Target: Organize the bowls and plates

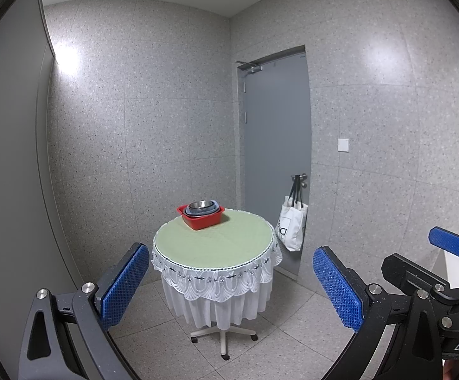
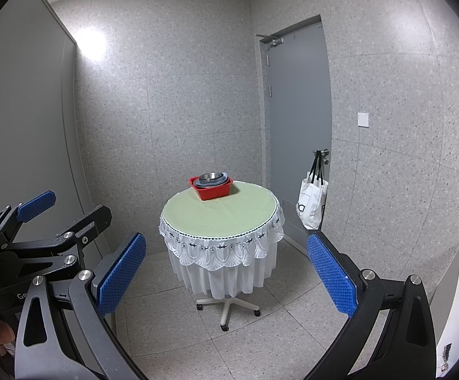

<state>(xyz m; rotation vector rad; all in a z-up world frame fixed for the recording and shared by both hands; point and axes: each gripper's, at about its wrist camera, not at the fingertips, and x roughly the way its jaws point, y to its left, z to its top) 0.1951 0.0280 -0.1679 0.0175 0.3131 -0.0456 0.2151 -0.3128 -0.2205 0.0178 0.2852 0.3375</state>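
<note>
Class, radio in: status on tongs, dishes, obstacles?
Left tongs open, right tongs open, both empty. Dishes stacked in red bin, far table edge. Nothing blocking approach.

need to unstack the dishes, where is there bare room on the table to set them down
The green tabletop is bare from the red bin forward to the lace edge, and to the bin's right. The only crowded spot is the far-left rim, where the bin holds the stacked bowls.

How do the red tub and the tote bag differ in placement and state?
The red tub sits on the round table, near its far edge; the tote bag hangs by dark straps from the door handle, off the floor.
The red tub is rigid and open-topped, with stacked bowls showing above its rim; the tote bag is soft white fabric, contents not visible.
Both are far from either tool, untouched.
</note>
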